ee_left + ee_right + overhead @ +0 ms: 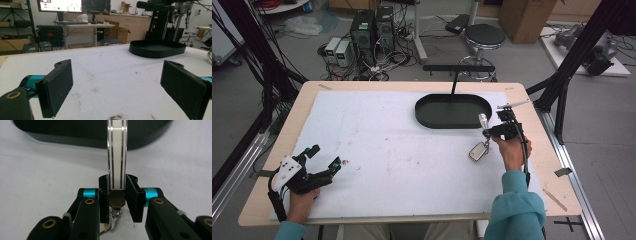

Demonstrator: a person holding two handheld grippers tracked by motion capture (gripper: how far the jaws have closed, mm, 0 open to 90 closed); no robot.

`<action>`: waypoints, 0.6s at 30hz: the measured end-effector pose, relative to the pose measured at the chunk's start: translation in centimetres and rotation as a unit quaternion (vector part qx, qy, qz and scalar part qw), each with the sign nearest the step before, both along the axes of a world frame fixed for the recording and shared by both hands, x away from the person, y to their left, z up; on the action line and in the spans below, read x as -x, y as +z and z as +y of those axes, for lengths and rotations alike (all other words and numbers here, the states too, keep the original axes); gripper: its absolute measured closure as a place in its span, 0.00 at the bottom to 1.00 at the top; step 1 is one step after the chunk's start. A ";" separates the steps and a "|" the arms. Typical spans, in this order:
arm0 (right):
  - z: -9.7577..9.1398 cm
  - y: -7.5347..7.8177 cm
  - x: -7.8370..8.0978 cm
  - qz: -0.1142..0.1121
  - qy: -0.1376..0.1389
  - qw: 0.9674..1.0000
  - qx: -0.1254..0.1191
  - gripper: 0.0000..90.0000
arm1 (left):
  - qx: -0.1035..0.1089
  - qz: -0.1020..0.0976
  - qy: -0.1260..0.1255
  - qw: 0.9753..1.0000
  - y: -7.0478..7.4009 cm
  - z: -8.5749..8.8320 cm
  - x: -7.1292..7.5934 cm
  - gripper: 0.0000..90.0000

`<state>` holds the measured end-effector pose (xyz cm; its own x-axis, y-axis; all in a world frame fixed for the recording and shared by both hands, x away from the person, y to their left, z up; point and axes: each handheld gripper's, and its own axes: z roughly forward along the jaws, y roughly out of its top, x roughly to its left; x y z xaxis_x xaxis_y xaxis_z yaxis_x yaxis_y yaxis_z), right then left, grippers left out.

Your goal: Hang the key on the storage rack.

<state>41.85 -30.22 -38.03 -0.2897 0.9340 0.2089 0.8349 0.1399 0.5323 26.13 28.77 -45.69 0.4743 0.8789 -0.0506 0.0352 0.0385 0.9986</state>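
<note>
I have the right hand-held gripper (490, 131) near the right side of the bench (526, 95), just in front of the black oval tray (453, 111). Its jaws are clamped on a slim silver bar (117, 155) with dark stripes along its length. In the right gripper view the bar stands up between the two pads (134, 195) and reaches toward the tray's dark wall (75, 135) behind it. At the bar's lower end I see a textured, honeycomb-patterned cap (116, 198), and thin wire rings (115, 216) hang below that.

From the high view, a keyring tag (478, 151) dangles from the same bunch. It lies on the white mat (387, 150) just beside my right hand (511, 152), on its left. The silver end of the bar (483, 119) points up toward the tray's near rim, close to it, but I cannot tell whether they touch.

My left hand-held gripper (323, 159) sits at the front left corner of the mat, well apart from the tray and the keys. Its jaws are spread wide with nothing between them. In the left gripper view the two black pads (58, 87) frame bare, slightly stained white mat, and the tray (157, 48) lies farther off to the right. My left hand (302, 202) grips it from below.

A thin black post (454, 82) rises at the tray's far side.
</note>
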 end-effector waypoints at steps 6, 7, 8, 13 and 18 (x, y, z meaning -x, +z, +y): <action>0.5 0.9 0.2 -0.061 0.052 0.996 -0.025 0.83 | 0.000 0.000 0.000 1.000 0.0 0.0 0.0 0.13; 0.7 1.1 0.3 -0.071 0.060 0.995 -0.025 0.83 | 0.001 0.000 0.000 1.000 0.0 0.0 0.0 0.13; 0.8 1.2 0.3 -0.082 0.070 0.994 -0.030 0.83 | 0.001 0.000 0.000 1.000 0.0 0.0 0.0 0.13; 1.2 1.8 0.4 -0.131 0.091 0.986 -0.040 0.83 | -0.001 -0.001 -0.001 1.000 0.0 0.0 0.0 0.13; 1.2 2.2 0.5 -0.163 0.103 0.979 -0.062 0.83 | -0.001 -0.001 -0.001 1.000 0.0 0.0 0.0 0.13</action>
